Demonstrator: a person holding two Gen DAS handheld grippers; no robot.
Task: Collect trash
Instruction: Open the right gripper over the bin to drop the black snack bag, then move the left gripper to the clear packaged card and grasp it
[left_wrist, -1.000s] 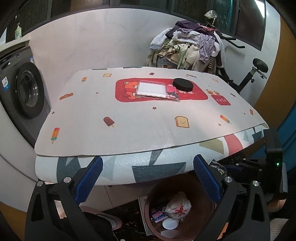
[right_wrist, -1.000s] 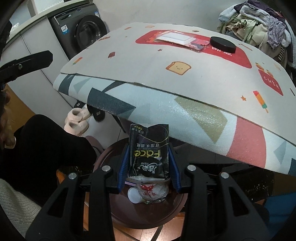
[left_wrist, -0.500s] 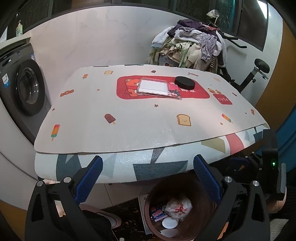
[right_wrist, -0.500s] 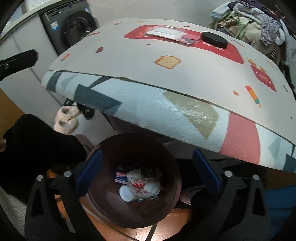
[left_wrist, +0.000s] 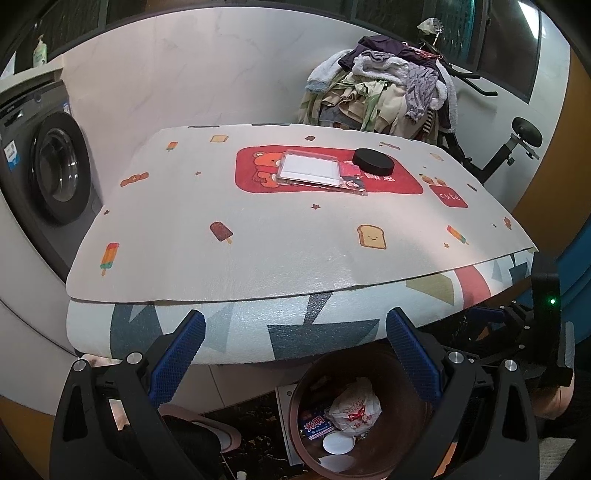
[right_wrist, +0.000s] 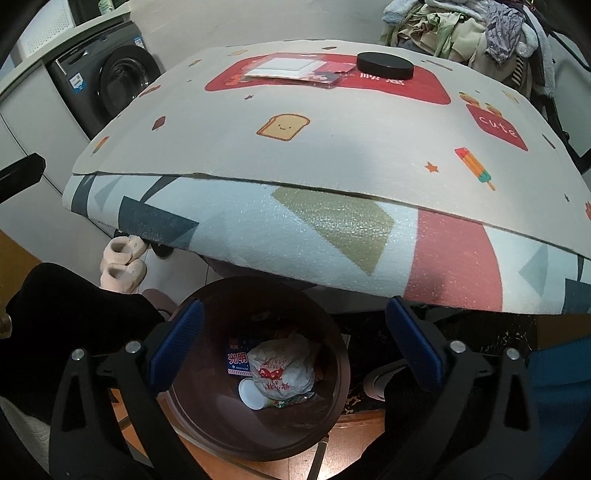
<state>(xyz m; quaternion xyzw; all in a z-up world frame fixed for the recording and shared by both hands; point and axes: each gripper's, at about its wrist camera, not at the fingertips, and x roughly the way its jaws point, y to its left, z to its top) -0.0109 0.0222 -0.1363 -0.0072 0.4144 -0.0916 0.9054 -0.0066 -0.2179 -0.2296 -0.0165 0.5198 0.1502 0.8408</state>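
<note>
both right gripper (right_wrist: 294, 347) and left gripper (left_wrist: 295, 358) gape empty above the trash bin (right_wrist: 332, 413).

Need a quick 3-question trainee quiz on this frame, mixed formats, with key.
1. True or false: the right gripper is shut on a wrapper.
2. The black round lid rests on: A) the red patch of the table mat B) the floor C) the washing machine.
3. Fill in: the white paper cup lies inside the brown ____.

Key: 1 false, both jaws stand wide open and empty. 2 A. 3 bin.
</note>
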